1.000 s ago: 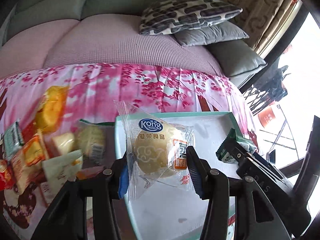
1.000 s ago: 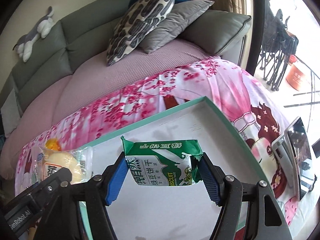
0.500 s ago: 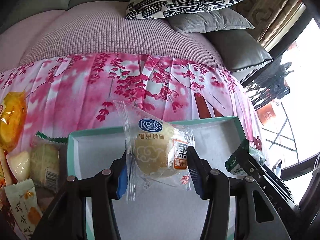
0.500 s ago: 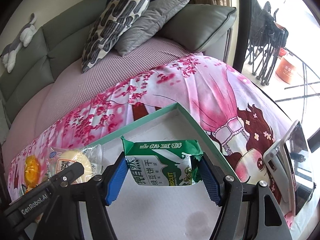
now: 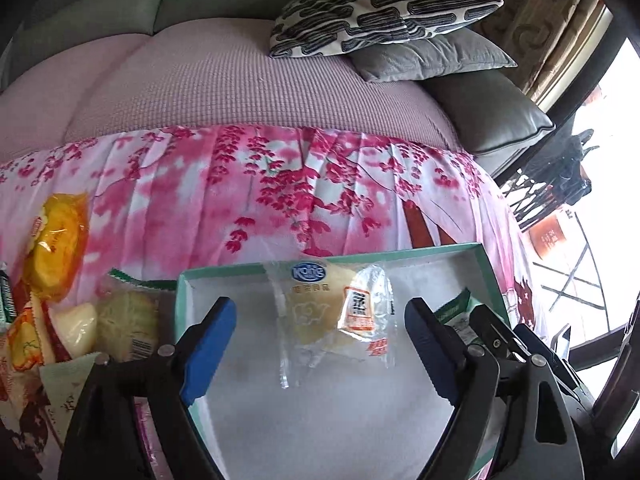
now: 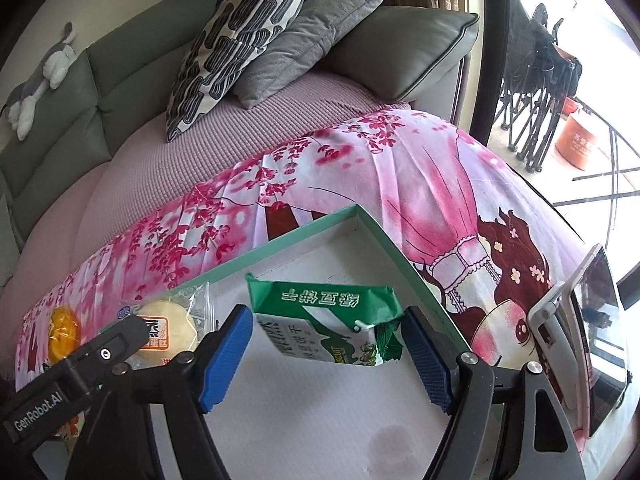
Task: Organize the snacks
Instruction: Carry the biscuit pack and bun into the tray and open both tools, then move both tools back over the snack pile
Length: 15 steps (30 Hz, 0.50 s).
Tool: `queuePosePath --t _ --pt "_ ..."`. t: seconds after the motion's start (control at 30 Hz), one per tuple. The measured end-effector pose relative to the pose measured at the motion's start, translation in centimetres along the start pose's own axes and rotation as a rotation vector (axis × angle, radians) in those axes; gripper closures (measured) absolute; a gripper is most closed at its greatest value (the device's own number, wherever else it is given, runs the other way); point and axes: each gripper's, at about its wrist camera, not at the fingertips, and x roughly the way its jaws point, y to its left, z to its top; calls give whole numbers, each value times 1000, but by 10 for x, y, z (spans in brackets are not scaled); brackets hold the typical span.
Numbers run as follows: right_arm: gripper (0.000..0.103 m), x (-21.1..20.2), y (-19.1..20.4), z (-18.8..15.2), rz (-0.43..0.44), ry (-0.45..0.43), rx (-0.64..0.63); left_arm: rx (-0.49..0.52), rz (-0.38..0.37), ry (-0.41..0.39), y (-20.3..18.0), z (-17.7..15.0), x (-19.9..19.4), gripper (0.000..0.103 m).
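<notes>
Left gripper [image 5: 320, 344]: my jaws are opening, clear of the clear-wrapped round yellow bun [image 5: 332, 312] between them, inside the teal-rimmed white tray [image 5: 420, 249]. Right gripper [image 6: 328, 354] likewise opening around the green foil biscuit packet [image 6: 324, 320]. Only the left view shows loose snacks [image 5: 60, 240] outside; only the right, a propped tablet [image 6: 592, 336]. Pink blossom cloth [image 5: 280, 184], sofa behind.

Box [image 6: 384, 236] teal-rimmed, white inside; biscuit pack [image 6: 324, 320] green and white; bun [image 5: 320, 312] pale yellow in clear wrap; cloth [image 5: 280, 184] pink blossom print; pillow [image 6: 240, 40] black-and-white squiggles; pads [image 5: 208, 344] blue.
</notes>
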Motion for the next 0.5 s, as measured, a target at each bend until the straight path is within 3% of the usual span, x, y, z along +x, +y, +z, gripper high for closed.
queuePosePath --t 0.17,0.2,0.23,0.5 --pt "17 -2 2 1 3 -6 -13 -21 31 -15 9 -1 -8 11" --pt "13 -2 3 1 3 -6 -16 -24 38 -21 10 -2 -9 10" --pt "1 -2 3 0 3 -4 -18 -28 48 -31 11 -2 -11 8" --pt "0 -11 3 1 29 -12 -19 -34 110 -80 19 -5 -25 2"
